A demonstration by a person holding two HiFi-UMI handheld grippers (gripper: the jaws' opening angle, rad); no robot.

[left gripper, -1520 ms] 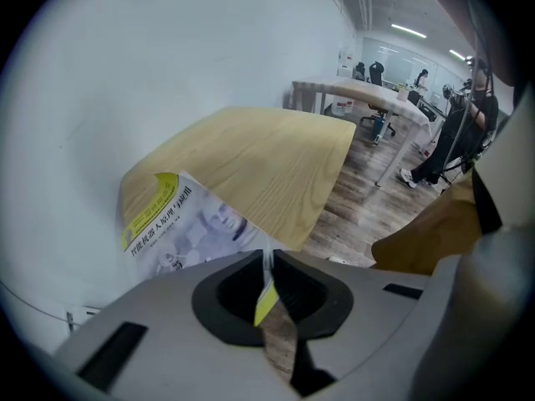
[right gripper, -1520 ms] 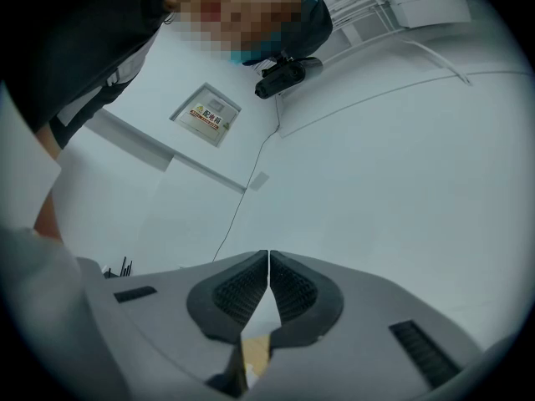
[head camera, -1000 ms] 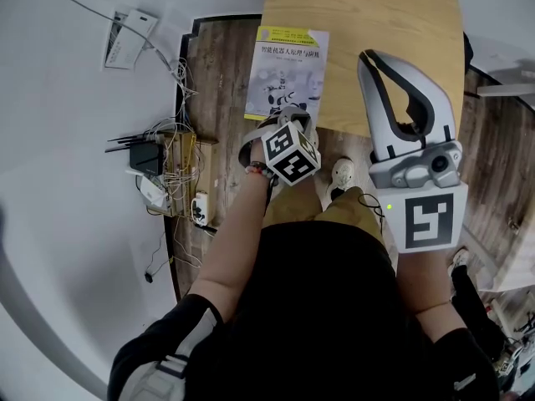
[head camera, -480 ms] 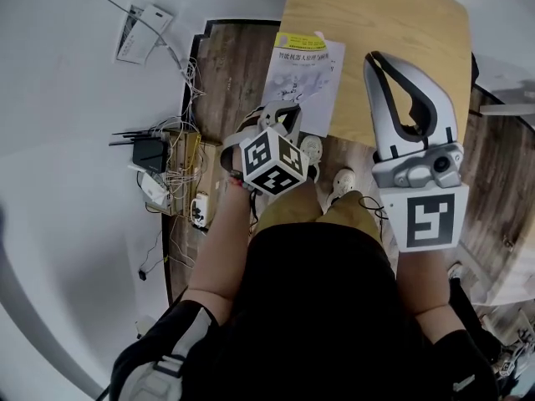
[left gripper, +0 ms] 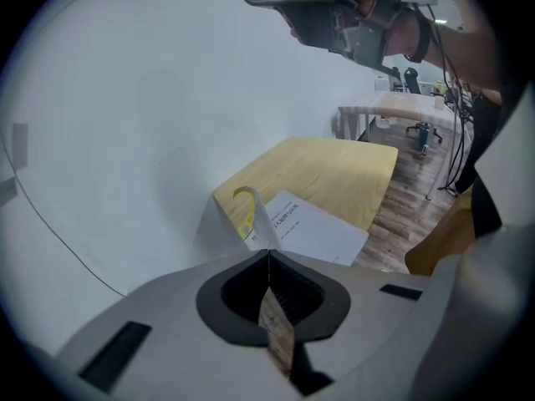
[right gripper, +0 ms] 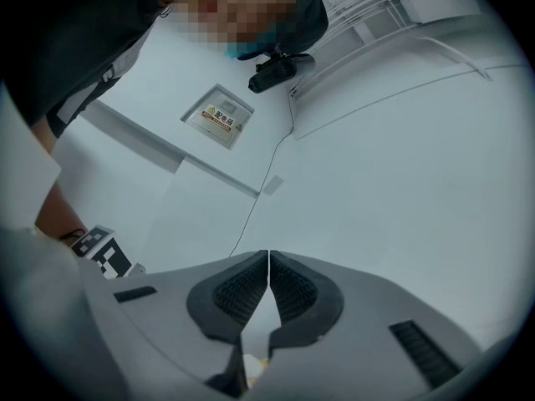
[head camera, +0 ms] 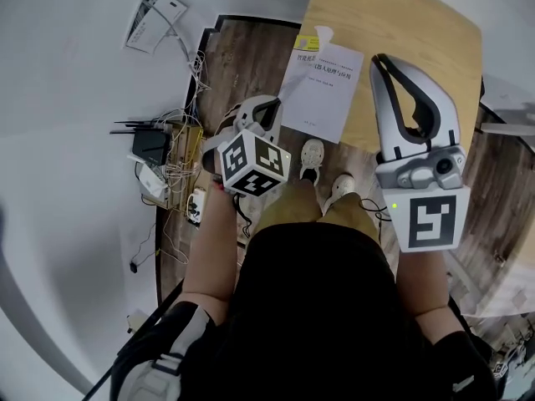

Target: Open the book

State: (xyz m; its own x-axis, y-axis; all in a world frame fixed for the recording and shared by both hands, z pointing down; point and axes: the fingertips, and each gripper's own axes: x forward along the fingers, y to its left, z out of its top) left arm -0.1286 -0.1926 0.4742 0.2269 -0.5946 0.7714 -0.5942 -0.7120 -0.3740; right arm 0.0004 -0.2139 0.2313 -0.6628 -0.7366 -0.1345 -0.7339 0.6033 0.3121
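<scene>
The book (head camera: 322, 90) lies on the wooden table (head camera: 401, 15), overhanging its near left edge. Its white title page (left gripper: 313, 228) faces up. The yellow cover (left gripper: 245, 210) stands up from the left side and curls at its top corner (head camera: 311, 40). In the left gripper view the cover's edge runs straight down into the tips of my left gripper (left gripper: 268, 253), which is shut on it. In the head view, this gripper (head camera: 269, 107) hangs just left of the book, above the floor. My right gripper (head camera: 379, 60) hovers over the table right of the book, shut (right gripper: 267, 253) and holding nothing.
A router with tangled cables (head camera: 155, 153) lies on the floor by the white wall. The person's shoes (head camera: 313, 153) stand below the table's near edge. White desks and a chair (left gripper: 401, 111) stand beyond the table. The right gripper view shows only wall, a sign (right gripper: 217, 117) and the person.
The left gripper has drawn left and upward with the cover. The printed front is no longer facing up and the white title page is exposed. The right gripper has barely shifted.
</scene>
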